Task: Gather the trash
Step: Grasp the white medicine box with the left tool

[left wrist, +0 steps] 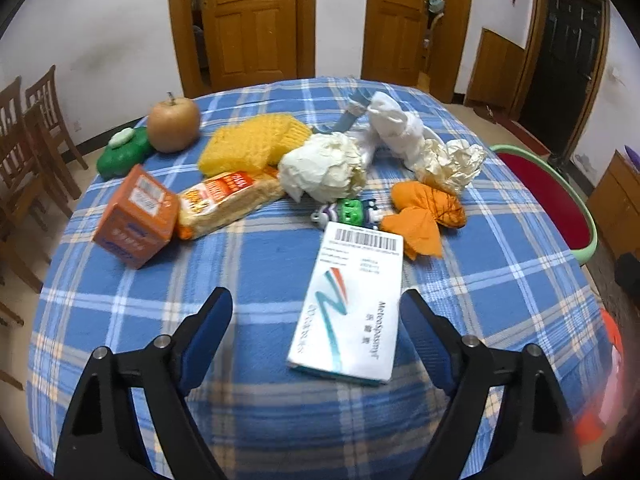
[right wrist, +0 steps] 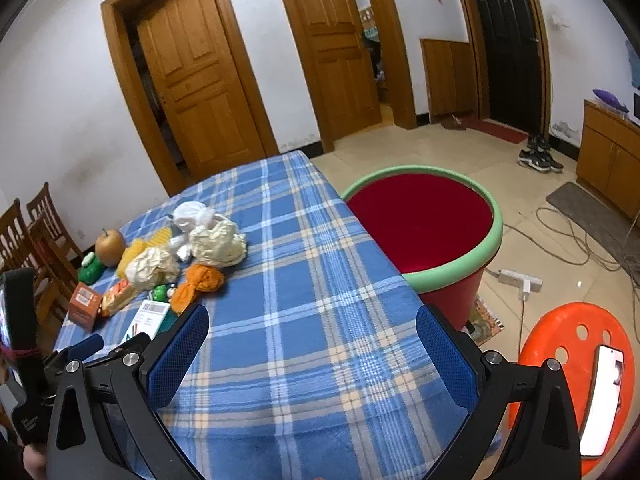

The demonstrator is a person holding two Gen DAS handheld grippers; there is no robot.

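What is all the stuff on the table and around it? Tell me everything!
apple: 1, brownish, far left of table
green toy: 1, green, beside apple
yellow foam nets: 2, yellow, right of apple
orange carton: 1, orange, left side
snack packet: 1, orange and clear, beside carton
crumpled papers: several, white and cream, table middle
orange cloth: 1, orange, right of middle
small figure toy: 1, green and white, behind box
medicine box: 1, white, nearest
bin: 1, red with green rim, floor
stool: 1, orange, floor
left hand-held gripper: open
right hand-held gripper: open
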